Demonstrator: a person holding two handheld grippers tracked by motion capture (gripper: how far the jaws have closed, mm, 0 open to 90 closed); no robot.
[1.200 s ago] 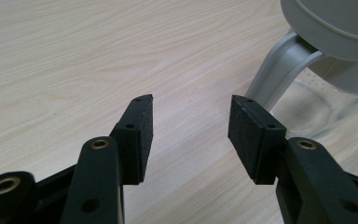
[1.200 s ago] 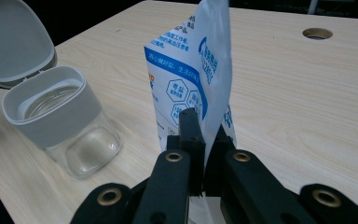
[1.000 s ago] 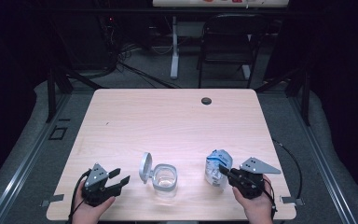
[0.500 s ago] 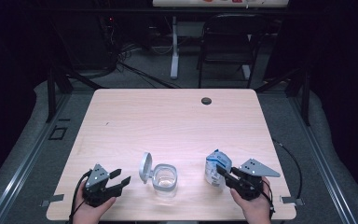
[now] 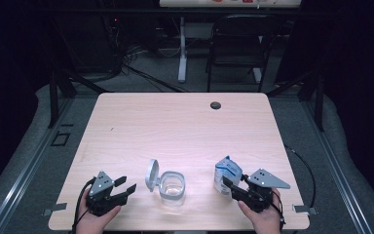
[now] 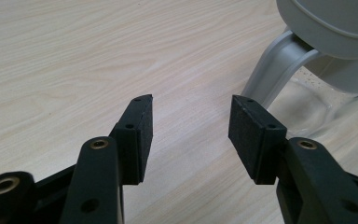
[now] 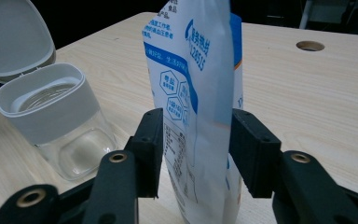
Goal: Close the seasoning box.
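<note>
Black left gripper (image 5: pixel 118 187) sits at the near-left corner of the wooden table (image 5: pixel 175 126), jaws spread fairly wide, nothing between the pads (image 6: pixel 142 135), only bare wood. Parked, pointing toward the jar.

Centre: clear jar (image 5: pixel 171 185) with a grey collar, hinged lid (image 5: pixel 151 174) flipped open and standing up on its left side. Looks empty, mouth unobstructed. The left gripper view catches the hinge arm (image 6: pixel 275 70) just ahead and right of the jaws.

Right: blue-and-white pouch (image 5: pixel 227 173) stands upright near the front edge, just right of the jar, not touching it. Right gripper (image 5: pixel 233 187) straddles it low down; its jaws have just been opening. In the right gripper view the pouch (image 7: pixel 200 93) is between the pads (image 7: pixel 251 149), which sit close on both sides but don't appear to squeeze. Reads as a release or re-grip, not a hold.

Judgement for the grab:
- grip higher up, mid-body, so the soft pouch doesn't fold over the pads
- close across the flat faces, not the edge seam
- close slowly; the film will buckle
- use the left gripper to steady the jar by the collar before any pour, the jar is light and will slide
- keep clear of the raised lid when swinging the pouch over
</note>
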